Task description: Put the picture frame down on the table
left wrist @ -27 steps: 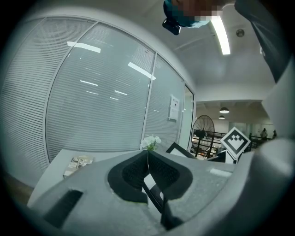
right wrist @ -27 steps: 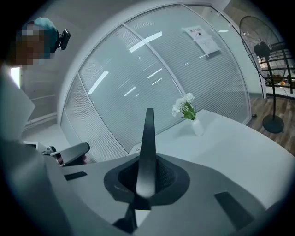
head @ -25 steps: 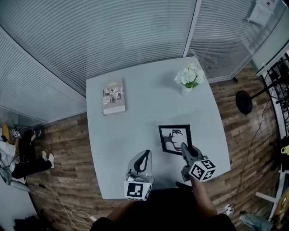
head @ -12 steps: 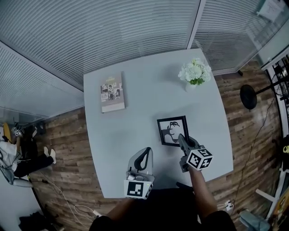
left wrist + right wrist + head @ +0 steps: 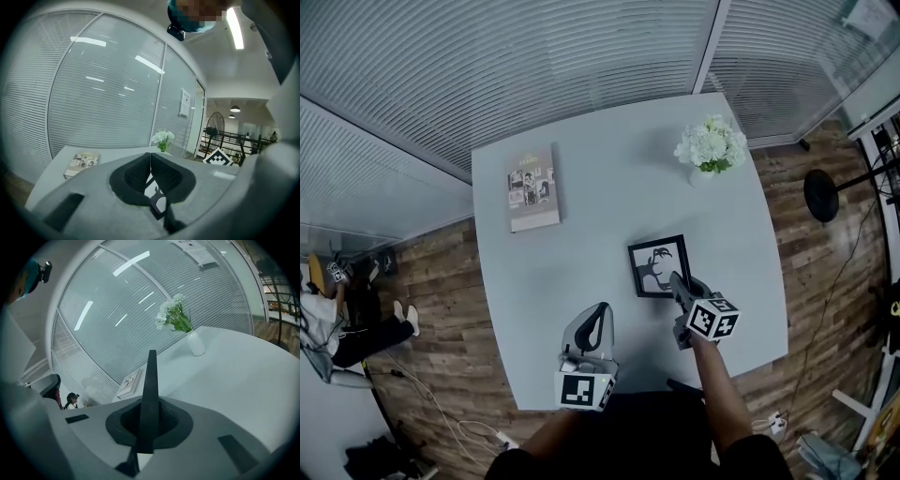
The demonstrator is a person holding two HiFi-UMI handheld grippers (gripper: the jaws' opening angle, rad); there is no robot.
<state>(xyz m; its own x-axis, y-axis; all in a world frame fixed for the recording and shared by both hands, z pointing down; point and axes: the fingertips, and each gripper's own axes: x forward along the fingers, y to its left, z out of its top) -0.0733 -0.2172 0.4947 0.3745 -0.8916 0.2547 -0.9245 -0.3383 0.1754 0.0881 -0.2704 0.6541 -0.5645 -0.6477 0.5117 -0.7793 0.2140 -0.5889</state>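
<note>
Nearest you, at 6 o'clock, your left gripper [image 5: 600,317] hangs over the table's [image 5: 581,253] near edge with its jaws pressed together on nothing. Just to its right, your right gripper [image 5: 677,285] is pinching the picture frame [image 5: 657,263] by its near right corner; in the right gripper view the frame stands as a thin dark edge between the jaws.

What has changed over the last second: you have carried the frame a little farther from you, toward the middle of the table, and it looks slightly smaller in the head view, which suggests it has come down. It sits at about 1 o'clock, face up toward you. I cannot tell whether it touches the tabletop yet, so treat the task as unfinished: the frame has not been let go.

Farther off, a book [image 5: 532,187] lies flat at 11 o'clock. At the far corner, 1 o'clock, a small white vase [image 5: 702,175] holds white flowers [image 5: 711,143], well apart from the frame.
</note>
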